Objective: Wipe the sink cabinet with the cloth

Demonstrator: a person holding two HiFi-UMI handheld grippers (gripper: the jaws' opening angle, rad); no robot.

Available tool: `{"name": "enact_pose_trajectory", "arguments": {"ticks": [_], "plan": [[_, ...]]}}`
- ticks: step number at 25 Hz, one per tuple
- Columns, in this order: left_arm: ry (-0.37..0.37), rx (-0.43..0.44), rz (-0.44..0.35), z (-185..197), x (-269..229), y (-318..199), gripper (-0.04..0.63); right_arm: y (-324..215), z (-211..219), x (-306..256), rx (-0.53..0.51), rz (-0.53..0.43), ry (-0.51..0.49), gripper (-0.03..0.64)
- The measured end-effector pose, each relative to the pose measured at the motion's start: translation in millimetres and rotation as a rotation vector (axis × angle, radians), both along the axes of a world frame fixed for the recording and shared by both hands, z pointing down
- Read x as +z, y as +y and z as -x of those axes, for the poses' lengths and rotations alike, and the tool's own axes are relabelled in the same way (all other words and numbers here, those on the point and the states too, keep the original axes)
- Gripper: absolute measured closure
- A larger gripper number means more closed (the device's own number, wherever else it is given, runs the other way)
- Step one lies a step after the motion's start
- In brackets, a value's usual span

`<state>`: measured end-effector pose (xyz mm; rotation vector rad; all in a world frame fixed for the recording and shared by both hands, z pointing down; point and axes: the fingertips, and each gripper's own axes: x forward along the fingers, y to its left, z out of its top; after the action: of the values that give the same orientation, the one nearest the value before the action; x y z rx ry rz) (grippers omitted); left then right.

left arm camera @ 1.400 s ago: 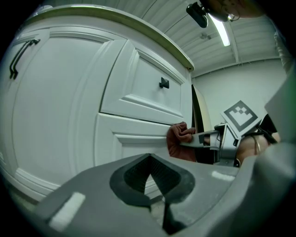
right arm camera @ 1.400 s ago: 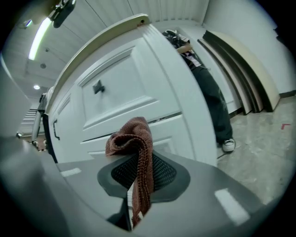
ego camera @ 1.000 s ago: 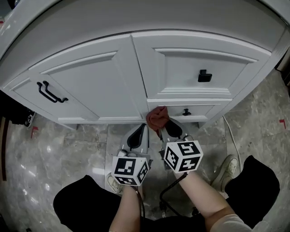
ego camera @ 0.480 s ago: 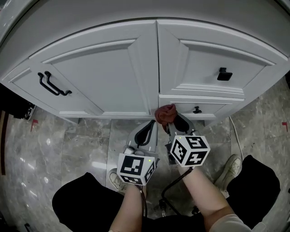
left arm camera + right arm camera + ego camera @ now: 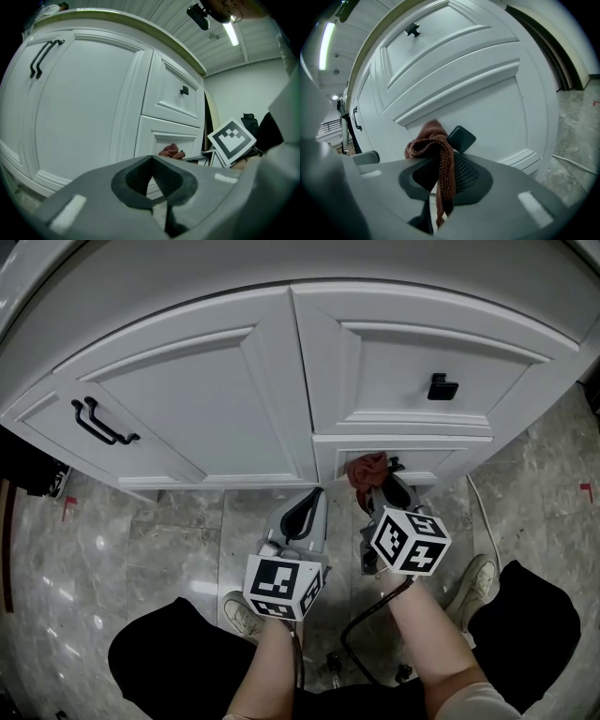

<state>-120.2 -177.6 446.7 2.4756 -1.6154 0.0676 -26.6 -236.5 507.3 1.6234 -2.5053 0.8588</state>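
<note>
Rust-brown knitted cloth (image 5: 433, 145) clamped in my right gripper (image 5: 380, 488), bunched against the lower drawer front (image 5: 445, 463) by its black knob (image 5: 461, 137). My left gripper (image 5: 302, 512) closed, empty, below the cabinet door (image 5: 187, 409).

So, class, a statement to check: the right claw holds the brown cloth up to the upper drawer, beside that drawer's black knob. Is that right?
One detail is wrong. The right claw holds the brown cloth up to the lower drawer, beside that drawer's black knob, not the upper drawer. The head view shows this.
</note>
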Motion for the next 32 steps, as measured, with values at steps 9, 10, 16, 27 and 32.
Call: {"name": "enact_pose_trajectory", "arguments": {"ticks": [9, 10, 16, 27, 32], "plan": [[0.011, 0.055, -0.013, -37.0, -6.3, -7.9, 0.595, 20.6, -20.8, -16.4, -0.034, -0.039, 0.047, 0.529], [0.012, 0.061, -0.013, -41.5, -6.6, -8.8, 0.595, 21.8, -26.0, -19.4, -0.026, -0.051, 0.051, 0.529], [0.004, 0.093, -0.013, -66.9, -5.0, -14.2, 0.595, 14.0, -63.9, -22.1, 0.079, -0.05, 0.033, 0.529], [-0.006, 0.094, -0.011, -86.6, -2.5, -24.9, 0.595, -9.3, -89.4, -14.1, 0.091, -0.013, 0.013, 0.529], [-0.001, 0.096, -0.01, -98.6, -2.4, -27.7, 0.595, -11.1, -120.4, -14.9, 0.128, -0.013, 0.032, 0.529]]}}
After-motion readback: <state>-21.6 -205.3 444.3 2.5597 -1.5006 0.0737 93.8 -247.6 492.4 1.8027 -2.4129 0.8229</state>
